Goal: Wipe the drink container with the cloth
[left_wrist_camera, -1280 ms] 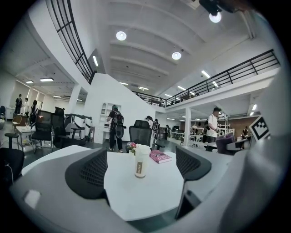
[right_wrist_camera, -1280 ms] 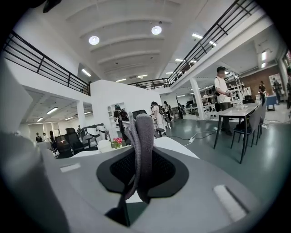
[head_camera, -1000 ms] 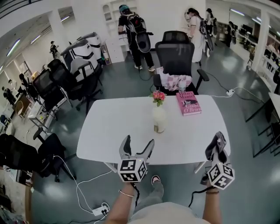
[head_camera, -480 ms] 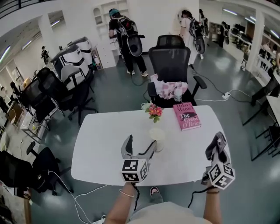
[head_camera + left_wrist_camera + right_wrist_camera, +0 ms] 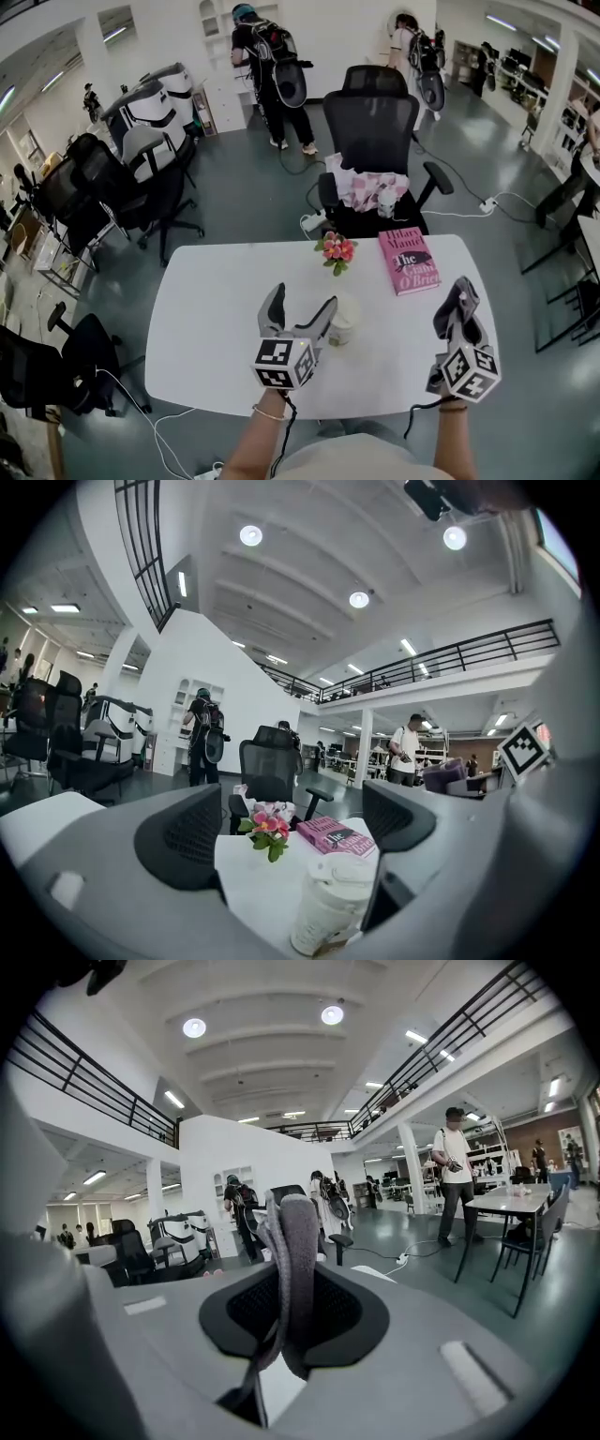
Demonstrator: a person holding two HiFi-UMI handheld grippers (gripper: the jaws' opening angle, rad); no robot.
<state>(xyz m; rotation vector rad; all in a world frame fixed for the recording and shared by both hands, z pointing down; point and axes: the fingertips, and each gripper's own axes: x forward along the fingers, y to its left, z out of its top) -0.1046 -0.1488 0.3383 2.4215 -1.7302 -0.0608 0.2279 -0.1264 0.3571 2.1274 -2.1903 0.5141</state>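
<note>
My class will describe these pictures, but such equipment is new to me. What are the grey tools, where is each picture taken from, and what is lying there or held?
A person at a white table works two hand-held two-jaw grippers; there is no robot. The wide picture comes from a camera on the person's head, looking down. The other two come from cameras riding on the grippers, looking along their jaws. On the table are a lidded cup, flowers and a pink book. The left gripper is open, with the cup just ahead, ungripped. The right gripper is shut on a grey cloth.
</note>
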